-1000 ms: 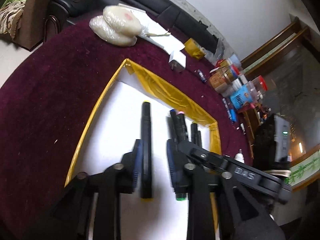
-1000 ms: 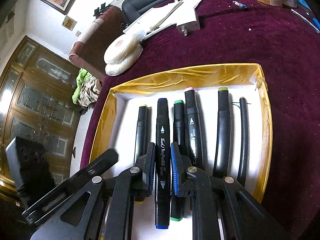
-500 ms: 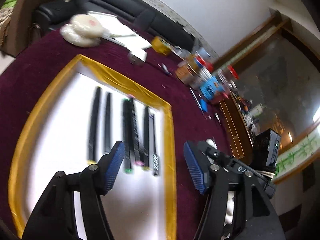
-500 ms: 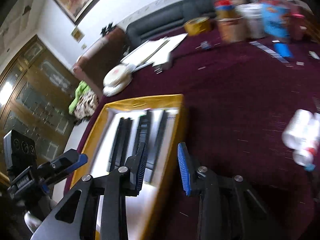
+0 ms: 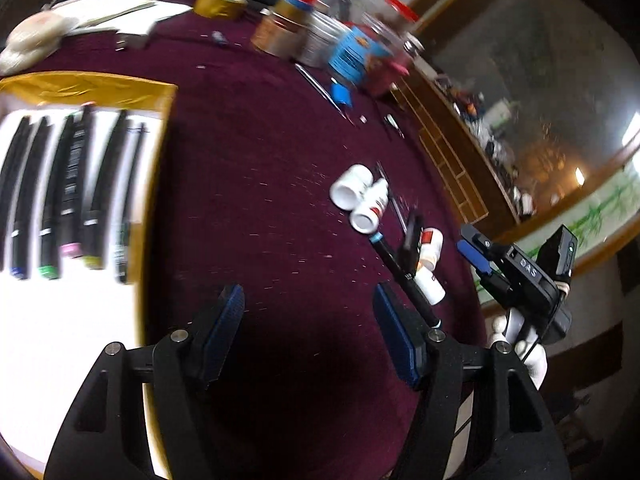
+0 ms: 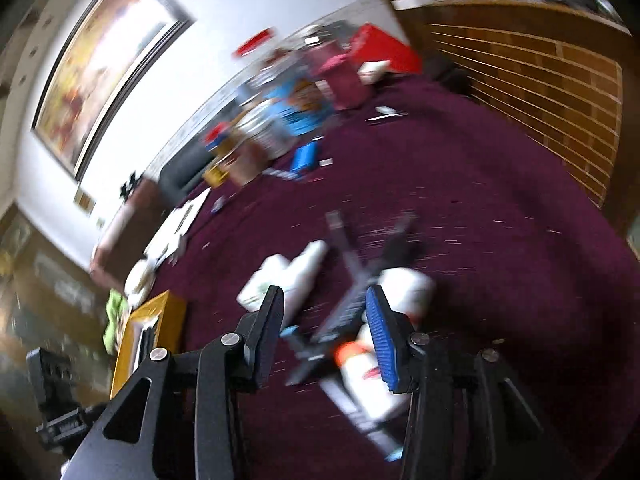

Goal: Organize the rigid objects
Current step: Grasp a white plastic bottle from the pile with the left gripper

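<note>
Maroon tablecloth | left view only: markers in tray

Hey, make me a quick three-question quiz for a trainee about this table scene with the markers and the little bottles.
1. True or false: the markers in the yellow-edged tray lie side by side.
2. Which is between the fingers of the left gripper? A) a marker B) a white bottle C) nothing
3. Fill in: the loose marker with light blue ends lies beside the small white ____ on the maroon cloth.

Key: 1 true; 2 C; 3 bottles.
</note>
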The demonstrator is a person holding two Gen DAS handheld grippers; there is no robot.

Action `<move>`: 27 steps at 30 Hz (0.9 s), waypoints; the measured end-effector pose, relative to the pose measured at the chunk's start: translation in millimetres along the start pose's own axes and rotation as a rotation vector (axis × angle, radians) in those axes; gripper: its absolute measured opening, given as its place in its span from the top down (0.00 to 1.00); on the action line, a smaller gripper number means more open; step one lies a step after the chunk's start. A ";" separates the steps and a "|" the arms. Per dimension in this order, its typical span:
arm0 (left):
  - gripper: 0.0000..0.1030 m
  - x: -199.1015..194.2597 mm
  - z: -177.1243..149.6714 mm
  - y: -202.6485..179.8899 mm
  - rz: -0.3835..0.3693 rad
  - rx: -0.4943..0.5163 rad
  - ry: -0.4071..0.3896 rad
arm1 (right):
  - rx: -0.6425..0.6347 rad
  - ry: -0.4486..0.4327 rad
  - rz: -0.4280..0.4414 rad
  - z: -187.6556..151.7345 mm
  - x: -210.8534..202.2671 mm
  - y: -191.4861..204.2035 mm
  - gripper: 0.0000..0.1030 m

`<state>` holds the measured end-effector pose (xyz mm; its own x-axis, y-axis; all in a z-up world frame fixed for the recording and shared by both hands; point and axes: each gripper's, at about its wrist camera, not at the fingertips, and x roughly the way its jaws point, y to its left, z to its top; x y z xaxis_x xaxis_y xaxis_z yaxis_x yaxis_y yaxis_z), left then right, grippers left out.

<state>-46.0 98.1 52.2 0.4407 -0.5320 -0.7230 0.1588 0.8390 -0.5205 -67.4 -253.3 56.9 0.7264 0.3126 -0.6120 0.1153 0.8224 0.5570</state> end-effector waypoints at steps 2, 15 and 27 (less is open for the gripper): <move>0.36 12.7 0.9 -15.7 0.024 0.033 0.008 | 0.045 -0.008 0.001 1.9 6.9 -19.6 0.63; 0.37 92.6 60.9 -48.7 0.182 0.127 -0.047 | 0.202 -0.021 0.123 3.7 28.1 -90.8 0.63; 0.64 150.9 77.3 -71.7 0.156 0.298 0.065 | 0.154 0.006 0.140 1.2 35.2 -84.8 0.61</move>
<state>77.4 -33.5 15.6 0.4246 -0.3925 -0.8159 0.3493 0.9024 -0.2524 -50.8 -312.6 -11.2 0.7384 0.4221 -0.5260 0.1162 0.6886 0.7158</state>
